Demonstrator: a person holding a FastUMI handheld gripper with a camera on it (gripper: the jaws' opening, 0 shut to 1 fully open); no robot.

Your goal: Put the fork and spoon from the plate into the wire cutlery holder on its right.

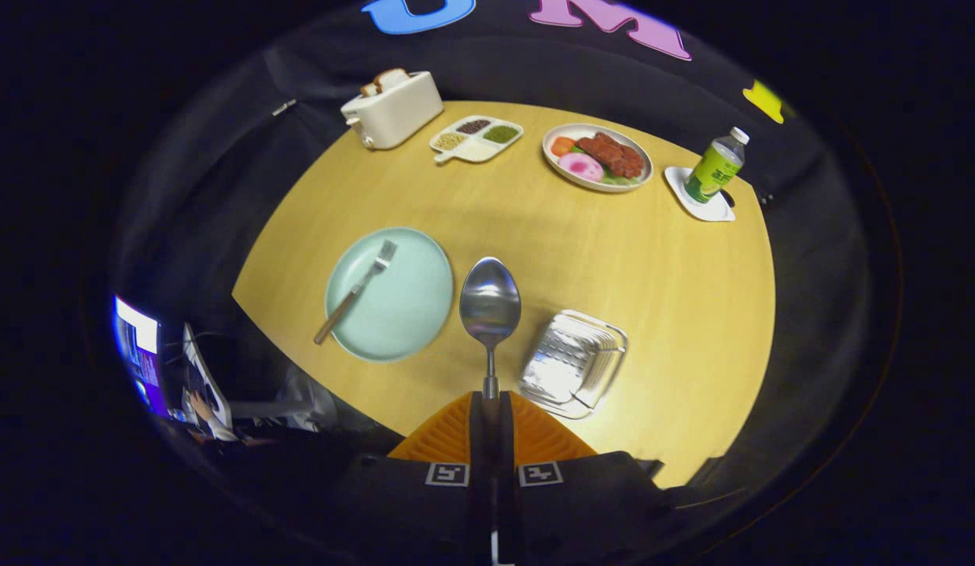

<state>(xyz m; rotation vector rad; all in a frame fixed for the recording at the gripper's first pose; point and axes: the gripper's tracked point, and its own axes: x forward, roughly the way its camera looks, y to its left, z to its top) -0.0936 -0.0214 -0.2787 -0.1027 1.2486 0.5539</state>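
Note:
My gripper (pixel 491 402) is shut on the handle of a metal spoon (pixel 490 303), held high above the table with the bowl pointing ahead of the fingers. Below and to the left lies a pale green plate (pixel 409 314) with a fork (pixel 355 290) on it, tines toward the far side, wooden handle hanging over the near rim. The wire cutlery holder (pixel 574 363) stands on the table just right of the spoon, near the fingers, and looks empty.
On the round wooden table (pixel 660 275), at the far side: a cream toaster (pixel 392 108) with bread, a divided snack tray (pixel 476 137), a plate of food (pixel 597 156), and a green bottle (pixel 715 167) on a white coaster. A person's hand rests at a laptop (pixel 200 385) to the left.

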